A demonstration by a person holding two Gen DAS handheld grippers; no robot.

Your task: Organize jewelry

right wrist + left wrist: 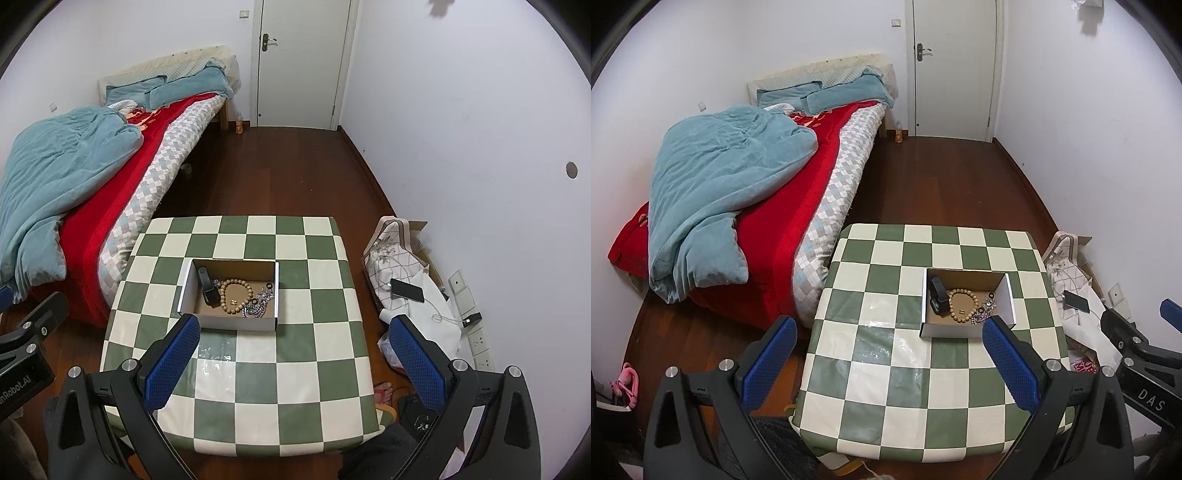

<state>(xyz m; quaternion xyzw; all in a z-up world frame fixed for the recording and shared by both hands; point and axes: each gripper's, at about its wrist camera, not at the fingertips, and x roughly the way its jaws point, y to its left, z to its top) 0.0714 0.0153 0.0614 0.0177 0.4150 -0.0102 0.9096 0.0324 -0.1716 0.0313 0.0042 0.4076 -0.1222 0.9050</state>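
The desk [317, 354], covered in a green-and-white checked cloth, stands beside the bed [713, 192] and carries only one thing: an open cardboard box [236, 323] near its middle. All the jewelry lies inside that box. At the left end is a black watch [208, 290], in the middle a ring of wooden beads [226, 291], and at the right a tangle of silvery chain [258, 304] with small dark rings in it, too fine to sort out by eye.

The left claw [890, 360] and the right claw [297, 356] both hang above the near half of the desk, each spread wide and holding nothing, well short of the box.

Nothing seems left outside the box, so the step in hand looks like a check or a tidying of its contents. To do it well, come down over the box from above rather than across its near wall, which would tip or push it. One claw could steady a wall while the other narrows before dipping in. The beads should lift cleanly by one side; the chain will likely drag its neighbours.
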